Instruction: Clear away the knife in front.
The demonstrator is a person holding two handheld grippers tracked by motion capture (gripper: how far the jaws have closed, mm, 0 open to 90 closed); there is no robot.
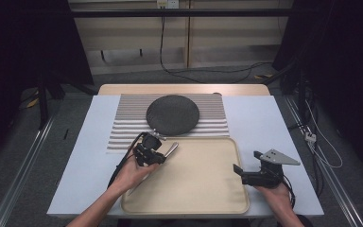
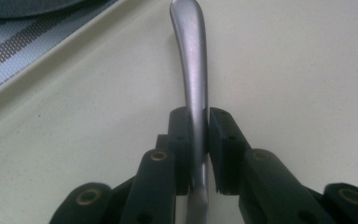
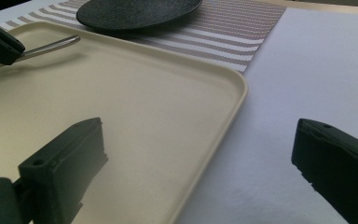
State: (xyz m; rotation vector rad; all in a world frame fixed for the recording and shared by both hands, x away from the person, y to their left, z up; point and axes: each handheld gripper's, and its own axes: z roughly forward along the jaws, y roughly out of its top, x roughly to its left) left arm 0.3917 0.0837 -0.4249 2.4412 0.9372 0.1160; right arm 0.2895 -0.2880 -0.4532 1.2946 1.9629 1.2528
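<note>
Cutlery handle (image 2: 193, 70) — slim, stiff, polished metal, likely slippery — sits pinched mid-shaft in the left gripper (image 2: 196, 135), its end jutting ahead over the beige tray (image 1: 203, 189). A grip nearer the middle should stop it pivoting. Right gripper (image 3: 200, 158) hangs wide open — holding nothing.

A lab-like recording bay: dark curtains flank the white-topped table (image 1: 264, 123), cables (image 1: 179, 71) trail over grey floor behind it, metal rails beside it.
</note>
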